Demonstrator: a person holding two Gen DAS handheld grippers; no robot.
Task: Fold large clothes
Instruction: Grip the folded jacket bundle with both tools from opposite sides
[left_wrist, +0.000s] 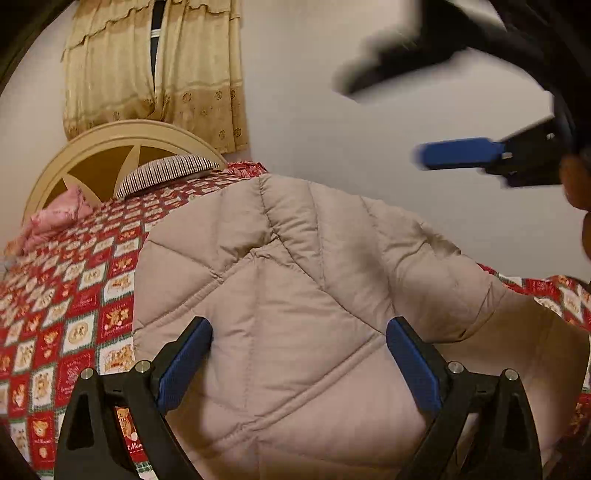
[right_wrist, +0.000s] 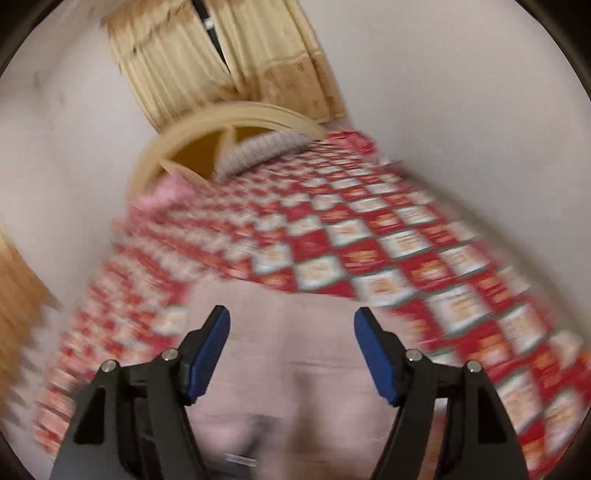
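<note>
A beige quilted puffer jacket (left_wrist: 303, 295) lies folded over on the red patterned bedspread (left_wrist: 74, 295). My left gripper (left_wrist: 299, 332) is open and empty just above the jacket's near part, with one finger on each side of a quilted panel. My right gripper (right_wrist: 291, 325) is open and empty above the jacket's near edge (right_wrist: 288, 354); its view is blurred by motion. In the left wrist view the right gripper (left_wrist: 436, 118) shows raised at the upper right, with a blue finger pad (left_wrist: 458, 153) and a blurred black finger apart.
The bed's cream headboard (left_wrist: 122, 144) stands at the far end with a striped pillow (left_wrist: 166, 173) and a pink pillow (left_wrist: 59, 218). Yellow curtains (left_wrist: 155, 74) hang behind. A plain wall (left_wrist: 369, 147) runs along the bed's right side. A wooden panel (right_wrist: 18, 295) is at left.
</note>
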